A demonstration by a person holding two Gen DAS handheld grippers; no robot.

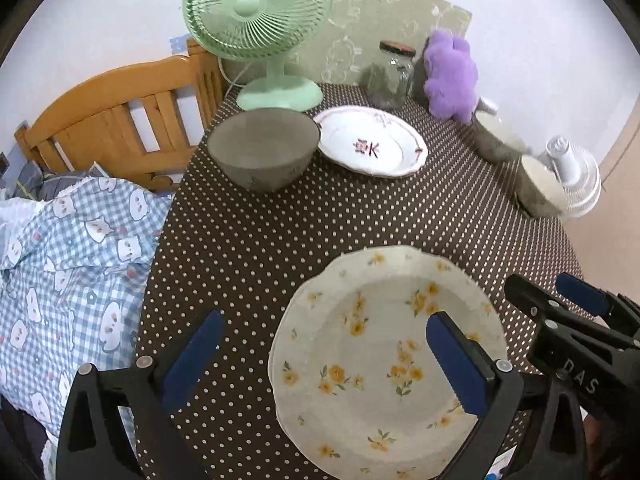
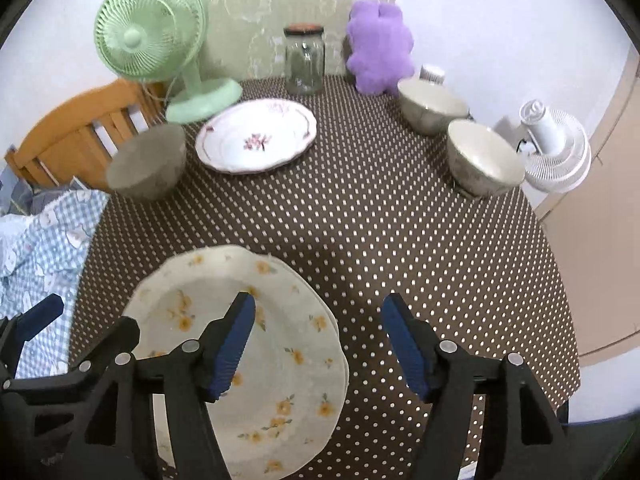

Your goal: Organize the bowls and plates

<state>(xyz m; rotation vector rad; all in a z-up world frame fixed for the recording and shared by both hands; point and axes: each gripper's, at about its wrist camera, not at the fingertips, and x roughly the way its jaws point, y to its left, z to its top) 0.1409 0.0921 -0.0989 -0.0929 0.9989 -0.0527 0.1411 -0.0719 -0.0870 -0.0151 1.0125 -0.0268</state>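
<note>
both sets of jaws stand apart and empty over the scalloped yellow-flowered plate [image 1: 384,364] on the dotted surface [image 1: 248,248], while only the right wrist view shows both glossy cream-lined bowls [image 2: 484,162] clearly.

My table in a white-walled corner.
I see the table [image 2: 360,220] under a brown cloth with white dots, pushed to a white wall [image 2: 480,20] with a patch of worn green wallpaper [image 2: 280,4]. A wooden bed frame [image 1: 120,120] with a blue checked quilt [image 1: 72,280] stands at its left; a beige panel [image 2: 600,260] is at the right. Light is soft and even.
</note>
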